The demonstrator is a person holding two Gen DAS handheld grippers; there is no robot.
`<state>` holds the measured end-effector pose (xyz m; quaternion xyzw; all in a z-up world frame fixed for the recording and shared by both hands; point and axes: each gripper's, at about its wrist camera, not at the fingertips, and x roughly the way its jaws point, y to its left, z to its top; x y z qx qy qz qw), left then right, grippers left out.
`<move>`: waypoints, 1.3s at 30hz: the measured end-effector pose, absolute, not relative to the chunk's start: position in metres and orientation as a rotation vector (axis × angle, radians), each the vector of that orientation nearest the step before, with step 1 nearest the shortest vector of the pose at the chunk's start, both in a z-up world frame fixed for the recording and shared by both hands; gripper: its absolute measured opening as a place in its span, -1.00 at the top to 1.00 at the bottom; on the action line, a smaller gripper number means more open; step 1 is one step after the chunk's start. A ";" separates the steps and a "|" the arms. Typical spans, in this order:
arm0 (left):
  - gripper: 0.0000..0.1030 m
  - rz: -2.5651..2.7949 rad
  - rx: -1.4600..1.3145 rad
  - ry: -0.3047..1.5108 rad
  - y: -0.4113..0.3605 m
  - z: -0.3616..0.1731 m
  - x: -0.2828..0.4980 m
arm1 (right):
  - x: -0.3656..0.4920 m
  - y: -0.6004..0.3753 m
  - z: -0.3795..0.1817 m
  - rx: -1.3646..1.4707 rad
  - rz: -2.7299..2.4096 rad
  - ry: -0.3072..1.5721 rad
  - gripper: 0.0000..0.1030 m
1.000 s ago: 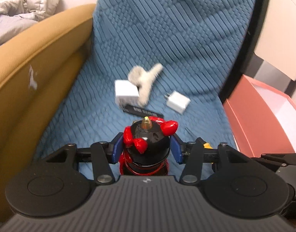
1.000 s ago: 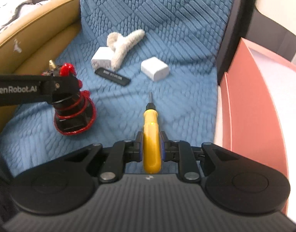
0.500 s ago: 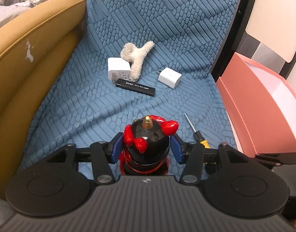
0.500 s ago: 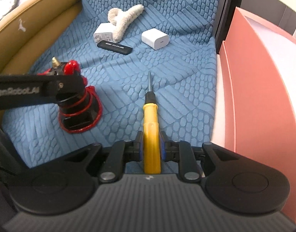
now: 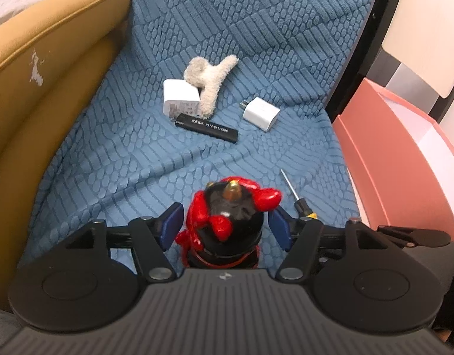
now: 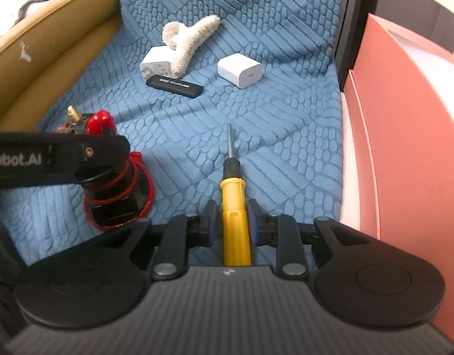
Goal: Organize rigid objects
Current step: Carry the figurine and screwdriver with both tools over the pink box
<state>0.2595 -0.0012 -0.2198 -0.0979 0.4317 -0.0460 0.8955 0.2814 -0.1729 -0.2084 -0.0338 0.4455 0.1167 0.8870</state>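
The yellow-handled screwdriver [image 6: 233, 204] lies with its long axis running away from the right gripper [image 6: 232, 222], its metal shaft pointing toward the back of the blue quilted cushion [image 6: 286, 136]. The blue pads are clamped on both sides of the yellow handle. The tip sits over open cushion near the cushion's right edge, just beside the pink box [image 6: 404, 124].

The left gripper [image 5: 227, 226] straddles the black and red figurine [image 5: 227, 222], which stands upright near the cushion's front left area with its small gold tip pointing up. Its jaws have just been opening; the blue pads stand apart with a gap showing on each side of the figurine, so they no longer press on it.

Toward the back of the cushion lie a white charger [image 5: 181, 100] with a fluffy cream hair claw [image 5: 210, 85] leaning against it, a black stick-shaped device [image 5: 207, 127] lying crosswise just in front of them, and a second white charger [image 5: 261, 113] to the right, apart from the others. Between this group and the two grippers the cushion is bare and wrinkled, giving free room in the middle.

A tan leather armrest [image 5: 49, 74] bounds the cushion's left edge. The pink box stands along the right edge with its open top showing a pale interior; what it holds cannot be made out.
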 end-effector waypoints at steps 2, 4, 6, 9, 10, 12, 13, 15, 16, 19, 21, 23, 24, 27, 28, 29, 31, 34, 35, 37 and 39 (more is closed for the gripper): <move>-0.34 -0.094 -0.205 0.902 0.002 -0.222 0.261 | 0.282 -0.173 -0.208 -0.071 0.239 0.927 0.58; -0.34 -0.097 -0.233 0.913 0.004 -0.224 0.263 | 0.283 -0.175 -0.207 -0.048 0.229 0.932 0.58; -0.33 -0.106 -0.246 0.923 0.004 -0.227 0.264 | 0.285 -0.177 -0.207 -0.023 0.221 0.942 0.58; -0.31 -0.123 -0.259 0.932 0.002 -0.230 0.266 | 0.285 -0.177 -0.207 -0.019 0.218 0.950 0.58; -0.31 -0.121 -0.267 0.928 0.002 -0.230 0.266 | 0.285 -0.177 -0.207 -0.017 0.218 0.953 0.58; -0.30 -0.115 -0.261 0.928 0.000 -0.231 0.267 | 0.284 -0.180 -0.206 0.005 0.219 0.962 0.58; -0.25 -0.110 -0.256 0.928 0.000 -0.231 0.267 | 0.284 -0.181 -0.205 0.017 0.221 0.963 0.58; -0.22 -0.111 -0.258 0.924 0.000 -0.230 0.266 | 0.284 -0.184 -0.203 0.034 0.218 0.959 0.58; -0.22 -0.107 -0.261 0.927 0.001 -0.230 0.266 | 0.283 -0.184 -0.201 0.038 0.219 0.958 0.58; -0.22 -0.104 -0.273 0.931 0.002 -0.227 0.264 | 0.280 -0.186 -0.194 0.052 0.223 0.949 0.58; -0.22 -0.104 -0.273 0.924 0.002 -0.222 0.262 | 0.277 -0.187 -0.187 0.053 0.221 0.939 0.58; -0.22 -0.112 -0.279 0.920 0.002 -0.216 0.257 | 0.272 -0.189 -0.180 0.064 0.225 0.931 0.58; -0.22 -0.116 -0.281 0.917 0.001 -0.213 0.255 | 0.269 -0.189 -0.176 0.068 0.227 0.927 0.58; -0.22 -0.115 -0.282 0.893 -0.001 -0.197 0.246 | 0.261 -0.192 -0.162 0.075 0.218 0.905 0.58; -0.22 -0.116 -0.284 0.887 -0.002 -0.192 0.243 | 0.258 -0.193 -0.156 0.081 0.215 0.896 0.58; -0.22 -0.120 -0.291 0.882 -0.003 -0.185 0.239 | 0.256 -0.195 -0.151 0.085 0.214 0.889 0.58; -0.22 -0.129 -0.296 0.870 -0.006 -0.171 0.231 | 0.247 -0.197 -0.138 0.090 0.213 0.872 0.58; -0.22 -0.136 -0.275 0.851 -0.013 -0.149 0.216 | 0.230 -0.202 -0.116 0.099 0.214 0.850 0.58; -0.22 -0.138 -0.272 0.847 -0.015 -0.142 0.211 | 0.223 -0.203 -0.108 0.103 0.213 0.844 0.58; -0.22 -0.145 -0.276 0.838 -0.018 -0.127 0.199 | 0.211 -0.207 -0.095 0.130 0.219 0.843 0.58; -0.22 -0.154 -0.277 0.829 -0.021 -0.116 0.190 | 0.199 -0.208 -0.083 0.135 0.216 0.831 0.58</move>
